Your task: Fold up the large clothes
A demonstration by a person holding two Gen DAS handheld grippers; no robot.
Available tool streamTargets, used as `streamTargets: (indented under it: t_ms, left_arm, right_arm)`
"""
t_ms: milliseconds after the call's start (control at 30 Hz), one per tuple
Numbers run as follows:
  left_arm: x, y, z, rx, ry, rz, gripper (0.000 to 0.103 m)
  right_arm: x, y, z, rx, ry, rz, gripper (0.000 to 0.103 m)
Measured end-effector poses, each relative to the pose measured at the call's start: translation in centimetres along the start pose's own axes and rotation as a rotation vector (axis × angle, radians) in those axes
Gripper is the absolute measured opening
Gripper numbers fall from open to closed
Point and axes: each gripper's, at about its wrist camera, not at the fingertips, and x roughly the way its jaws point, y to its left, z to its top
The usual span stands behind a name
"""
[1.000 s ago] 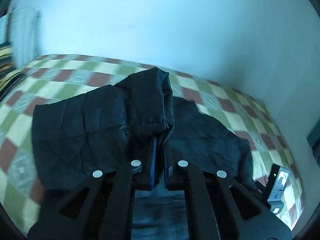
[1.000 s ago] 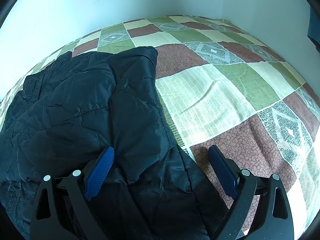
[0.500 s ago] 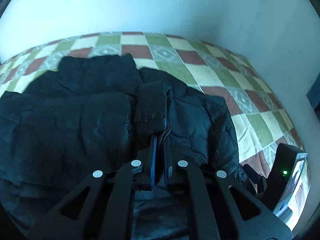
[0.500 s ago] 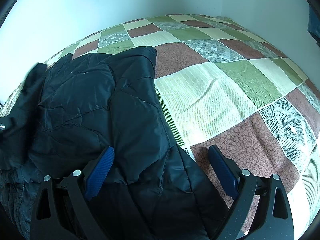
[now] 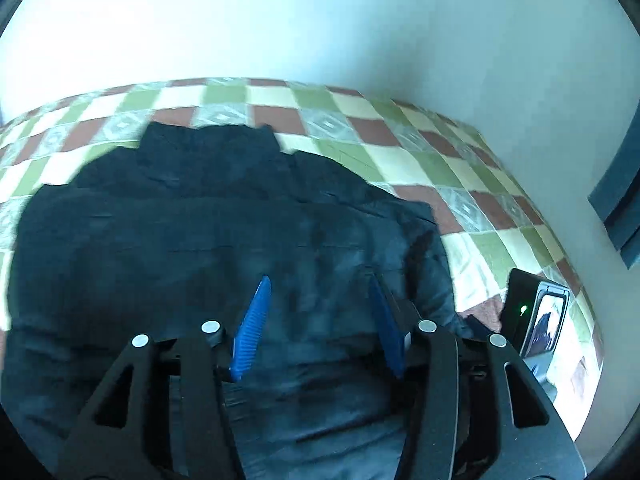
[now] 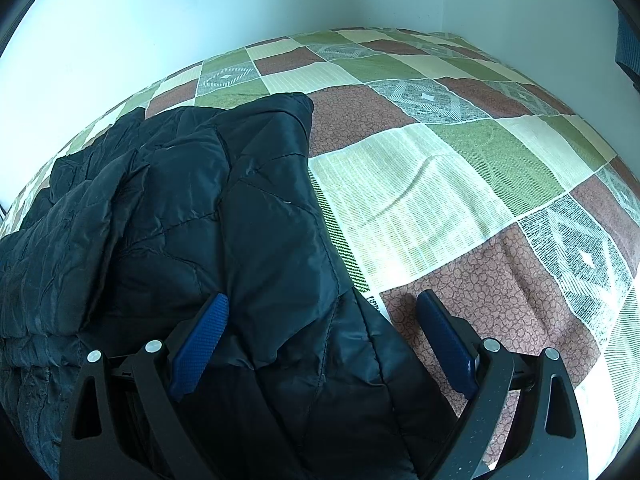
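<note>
A black quilted jacket (image 5: 208,224) lies spread on a checked bedspread (image 5: 404,160). It also fills the left half of the right wrist view (image 6: 192,216), with a folded layer on top at the left. My left gripper (image 5: 320,292) is open and empty just above the jacket. My right gripper (image 6: 322,308) is open, its jaws on either side of the jacket's right edge, with the right fingertip over the bedspread (image 6: 460,184).
A small black device (image 5: 538,312) with a green light and a screen sits at the right of the left wrist view, beside the jacket. White walls close off the bed's far sides. A dark frame (image 5: 618,208) is on the right wall.
My left gripper has opened and let go of the jacket part it held. That part now lies flat on the jacket. The right gripper has not moved.
</note>
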Motion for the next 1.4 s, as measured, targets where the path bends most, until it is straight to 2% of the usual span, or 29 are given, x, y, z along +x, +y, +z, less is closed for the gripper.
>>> streamTargets:
  t_ms: [133,267,367,433,500,633,733,833,867,900,933,967,1000,1033,1067,1133,1267,1333,1400]
  left_arm:
    - [-2.9,5.8,-0.8,-0.043,-0.044,0.118,0.052]
    - [-5.2,13.4,-2.2,-0.095,-0.074,0.300,0.053]
    - [-6.2,18.2,-3.0,-0.145,-0.077,0.404,0.053]
    - [-6.5,21.0,-3.4,-0.171,-0.077,0.471,0.053]
    - [-6.5,23.0,-3.7,-0.198,-0.068,0.500,0.053]
    - [-6.6,25.8,-4.4,-0.236,-0.059,0.537,0.053]
    - [-6.4,26.6,-5.0,-0.234,-0.051,0.557,0.053]
    - [-6.1,27.1,-5.4,-0.228,-0.035,0.566,0.054]
    - [-5.9,27.3,-5.5,-0.227,-0.030,0.565,0.054]
    - [-5.8,27.4,-5.5,-0.228,-0.027,0.562,0.054]
    - [-5.8,27.4,-5.4,-0.229,-0.025,0.556,0.054]
    - [-5.8,27.4,-5.3,-0.228,-0.026,0.551,0.054]
    - [-5.8,27.3,-5.2,-0.223,-0.031,0.548,0.054]
    - [-5.9,27.1,-5.0,-0.215,-0.038,0.545,0.056]
    - [-6.0,26.8,-4.7,-0.200,-0.047,0.543,0.062]
    - [-5.7,26.4,-4.3,-0.172,-0.055,0.540,0.062]
    - [-3.6,25.7,-3.8,-0.100,-0.023,0.553,0.062]
    - [-1.8,25.6,-3.9,-0.061,0.022,0.580,0.063]
    - [-0.8,25.9,-4.0,-0.060,0.049,0.583,0.063]
  right_arm:
    - [-0.1,-0.2,0.1,0.005,0.006,0.005,0.093]
    - [-2.8,-0.1,1.0,0.016,-0.026,0.005,0.093]
    - [-6.1,1.2,2.0,0.023,-0.084,0.088,0.093]
    - [-6.7,3.4,2.7,-0.019,-0.067,0.160,0.093]
    - [-6.0,5.8,3.0,-0.073,-0.032,0.193,0.093]
    - [-3.6,8.9,3.0,-0.110,0.035,0.191,0.092]
    - [-2.6,10.3,2.7,-0.106,0.066,0.211,0.079]
    - [-1.6,11.3,2.3,-0.119,0.104,0.218,0.056]
    - [-1.2,11.4,2.4,-0.114,0.126,0.241,0.042]
    - [-1.2,11.6,2.2,-0.115,0.134,0.243,0.034]
    - [-1.5,11.8,2.2,-0.134,0.122,0.231,0.027]
    - [-1.8,12.1,2.2,-0.146,0.113,0.229,0.016]
    - [-2.2,12.1,2.3,-0.157,0.101,0.227,0.011]
    - [-3.0,11.9,2.6,-0.158,0.079,0.214,0.010]
    - [-3.3,11.5,2.8,-0.158,0.065,0.200,0.009]
    - [-3.7,10.7,3.2,-0.176,0.031,0.135,0.009]
    - [-1.4,10.3,2.7,-0.211,0.088,0.089,0.009]
    - [-0.3,10.7,2.3,-0.244,0.102,0.068,0.010]
    - [0.3,10.8,2.0,-0.253,0.106,0.062,0.011]
